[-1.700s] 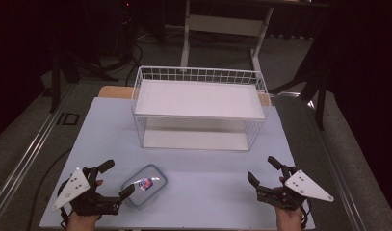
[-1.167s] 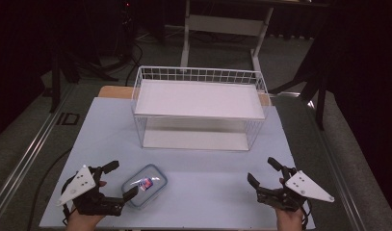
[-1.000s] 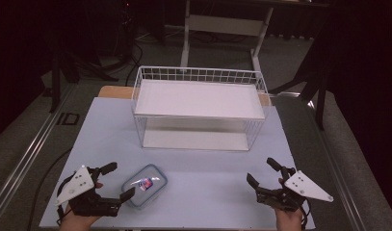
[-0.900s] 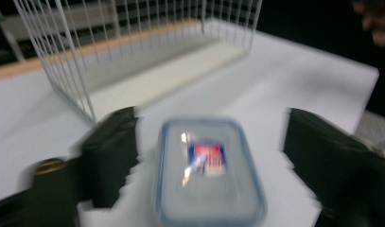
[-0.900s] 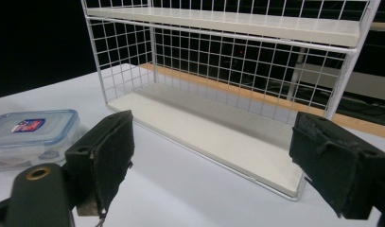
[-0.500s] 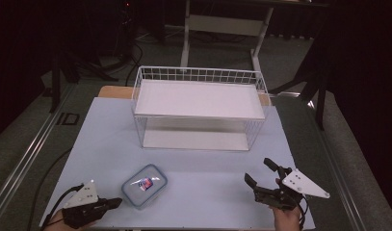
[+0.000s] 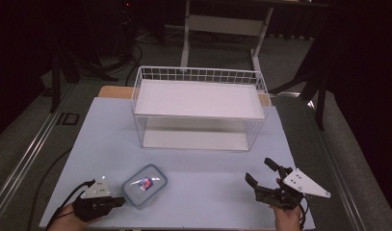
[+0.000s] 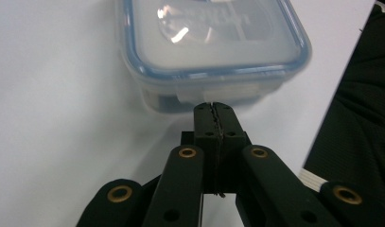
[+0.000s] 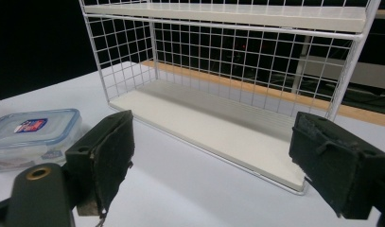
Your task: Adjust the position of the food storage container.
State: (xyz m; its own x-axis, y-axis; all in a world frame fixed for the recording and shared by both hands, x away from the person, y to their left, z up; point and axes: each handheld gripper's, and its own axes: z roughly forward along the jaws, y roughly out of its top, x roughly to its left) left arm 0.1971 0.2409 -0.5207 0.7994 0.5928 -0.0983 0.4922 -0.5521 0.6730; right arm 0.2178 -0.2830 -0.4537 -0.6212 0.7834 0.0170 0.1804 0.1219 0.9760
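Box (image 7: 145, 185): lidded, flat on the table (image 7: 208, 192) near its front edge, well apart from the rack (image 7: 198, 113) — not lifted.
Left gripper (image 7: 117, 202): jaws pressed together, empty, tips just short of the box's near wall.
Right gripper (image 7: 262, 179): jaws wide apart, empty, facing the rack.
Done: approach only, by my reading.
Left: likely grasp, carry, set on a shelf — all of it.

My left gripper (image 7: 117, 201) is lower than in the earlier pictures, down at the near left edge of the pale blue table top (image 7: 203, 192). Its black jaws, which stood wide apart then, are now pressed together with nothing between them, their tips just short of the clear, blue-rimmed plastic food box (image 8: 211, 47).
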